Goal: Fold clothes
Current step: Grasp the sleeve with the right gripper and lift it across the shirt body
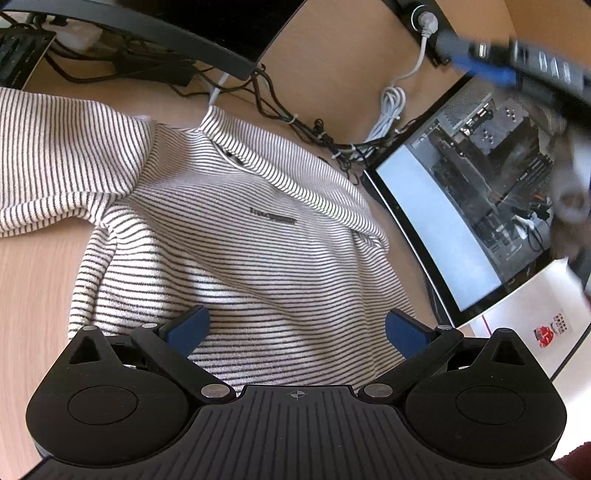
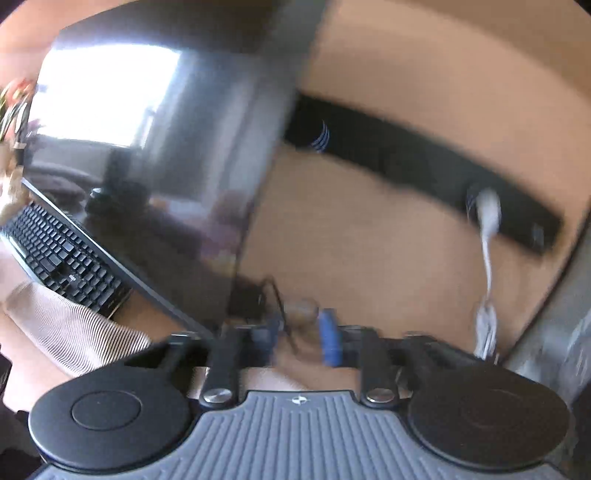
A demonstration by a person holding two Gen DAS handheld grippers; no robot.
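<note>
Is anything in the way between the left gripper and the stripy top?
Nothing visible is. The left gripper hangs right over the striped top, which lies flat on the wooden desk, with its blue fingers spread wide and only bare cloth between them. The cables lie beyond the collar.

A sweater (image 1: 236,236) lies spread on the bench (image 1: 33,280), its collar toward the far side and 1 sleeve (image 1: 55,162) folded out to the left. Behind it sit a monitor (image 1: 207,33) and tangled cables (image 1: 295,122). To its right stands a computer case (image 1: 480,184). In the right wrist view, a keyboard (image 2: 66,258) lies left of the monitor, behind the sleeve.
</note>
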